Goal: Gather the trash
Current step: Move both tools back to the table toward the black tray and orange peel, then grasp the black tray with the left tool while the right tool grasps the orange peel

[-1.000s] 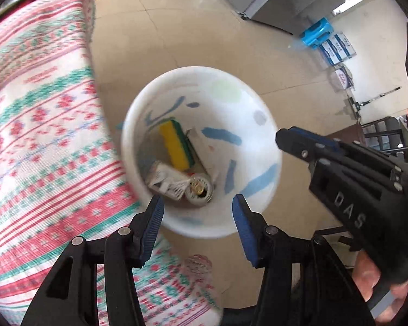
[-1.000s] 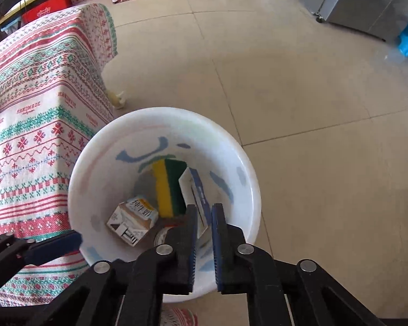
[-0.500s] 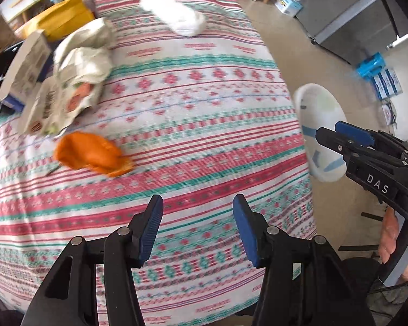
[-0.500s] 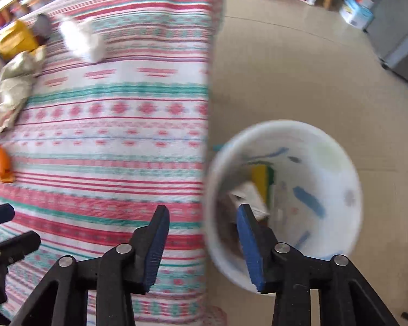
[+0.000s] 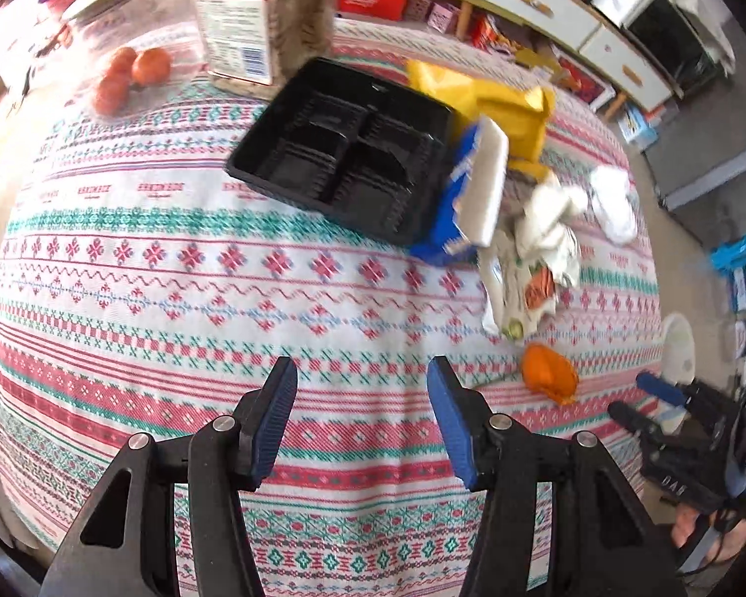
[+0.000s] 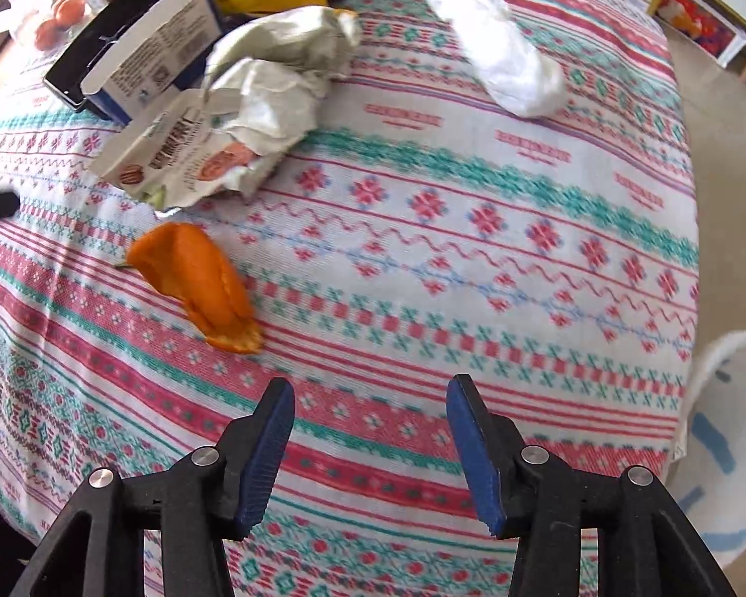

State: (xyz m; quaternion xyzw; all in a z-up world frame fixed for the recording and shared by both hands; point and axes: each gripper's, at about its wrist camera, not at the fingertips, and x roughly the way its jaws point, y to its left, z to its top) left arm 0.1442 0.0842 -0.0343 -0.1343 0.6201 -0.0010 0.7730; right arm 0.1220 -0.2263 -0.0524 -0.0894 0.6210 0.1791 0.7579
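1. Left wrist view: patterned tablecloth (image 5: 174,268) carries litter at far right, black tray (image 5: 343,159), blue carton (image 5: 467,194), orange peel (image 5: 547,373); left gripper (image 5: 360,413) spread wide, empty.
2. Right wrist view: right gripper (image 6: 370,443) released above cloth; peel (image 6: 199,283) near left, white bin (image 6: 726,447) right, probably for short drops.

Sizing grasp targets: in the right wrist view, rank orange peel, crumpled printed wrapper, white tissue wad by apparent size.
1. crumpled printed wrapper, clearly largest.
2. white tissue wad.
3. orange peel.
The wad and peel look close; the peel lies nearer the camera, so their order is unsure.
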